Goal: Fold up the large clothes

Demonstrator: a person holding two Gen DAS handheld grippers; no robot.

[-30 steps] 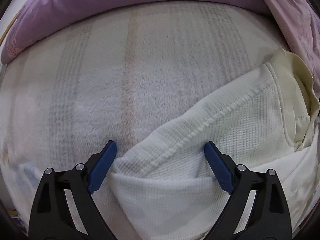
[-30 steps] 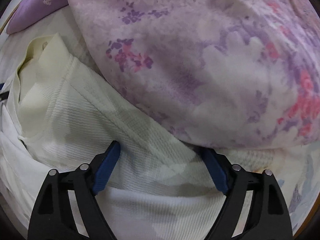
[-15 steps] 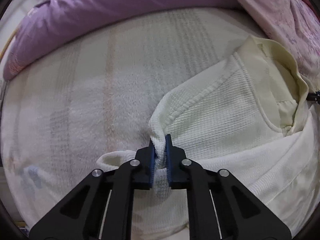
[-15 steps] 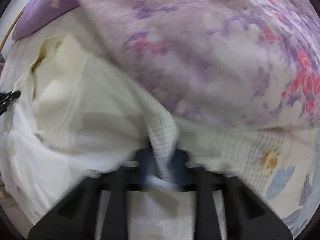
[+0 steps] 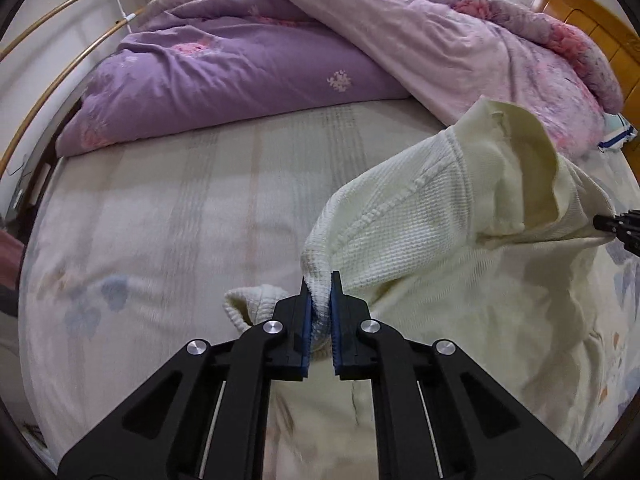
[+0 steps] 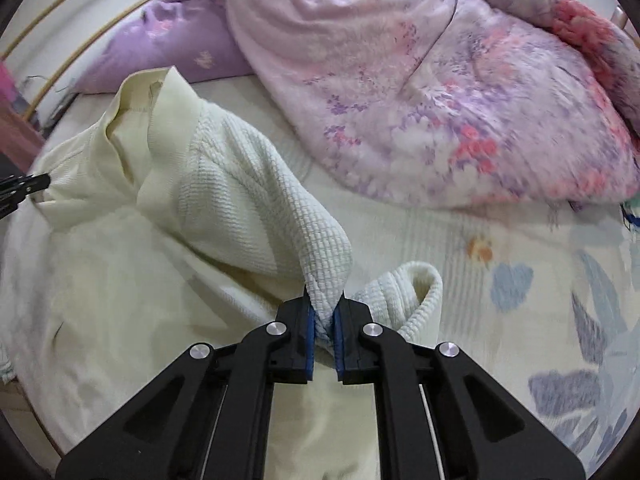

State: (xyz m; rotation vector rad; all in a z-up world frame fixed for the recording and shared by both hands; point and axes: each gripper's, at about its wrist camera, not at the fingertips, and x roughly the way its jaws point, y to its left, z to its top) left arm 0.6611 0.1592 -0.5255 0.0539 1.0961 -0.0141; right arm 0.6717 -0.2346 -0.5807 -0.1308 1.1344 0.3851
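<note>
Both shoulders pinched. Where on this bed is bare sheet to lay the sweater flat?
Bare sheet lies left of the cream sweater, below the purple quilt. A smaller patch sits under the floral quilt. Both quilts crowd the far side.

A bed (image 5: pixel 168 208) filled most of both views, its pale sheet marked with faint stripes and soft blue and orange prints. A purple quilt (image 5: pixel 224 76) lay bunched along the far side, touching a pink floral duvet (image 6: pixel 440 92) heaped beside it. A wooden headboard (image 5: pixel 592 20) stood at the far right corner, and curved wooden rails (image 5: pixel 52 76) ran along a light wall behind the bed.
</note>
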